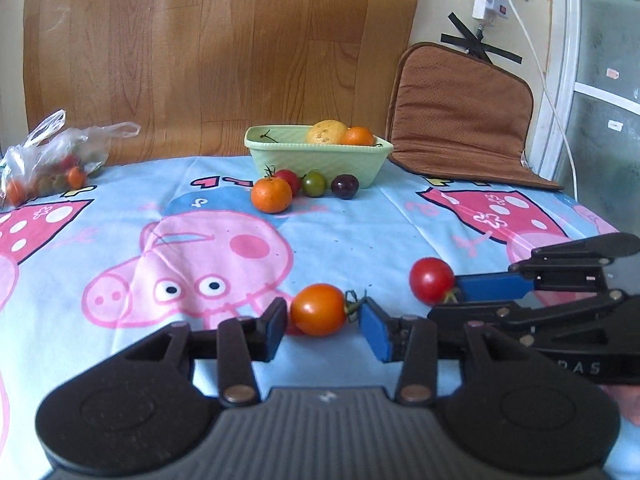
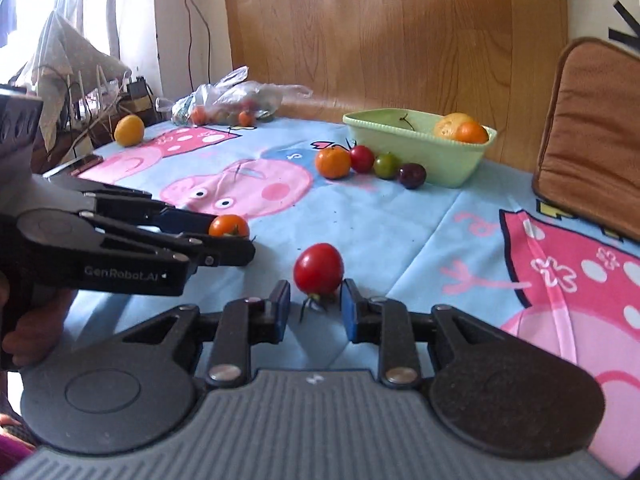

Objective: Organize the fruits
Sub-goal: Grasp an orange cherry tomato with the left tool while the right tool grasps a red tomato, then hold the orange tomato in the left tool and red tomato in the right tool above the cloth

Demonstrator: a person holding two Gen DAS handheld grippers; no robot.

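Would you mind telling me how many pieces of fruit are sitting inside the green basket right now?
2 visible in the green basket: a yellow citrus toward its right end, and an orange mandarin touching it on the right. The near wall may hide smaller ones; a loose stem shows at the left.

orange tomato (image 1: pixel 318 310), red tomato (image 2: pixel 319 269), on tablecloth (image 1: pixel 360 232)

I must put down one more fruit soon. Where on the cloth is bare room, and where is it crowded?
Bare room: the middle cloth, between the fruit row by the green basin and both tools. Also the stretch between the plastic bag and the mandarin. Crowded: before the basin, and near the orange tomato and red tomato.
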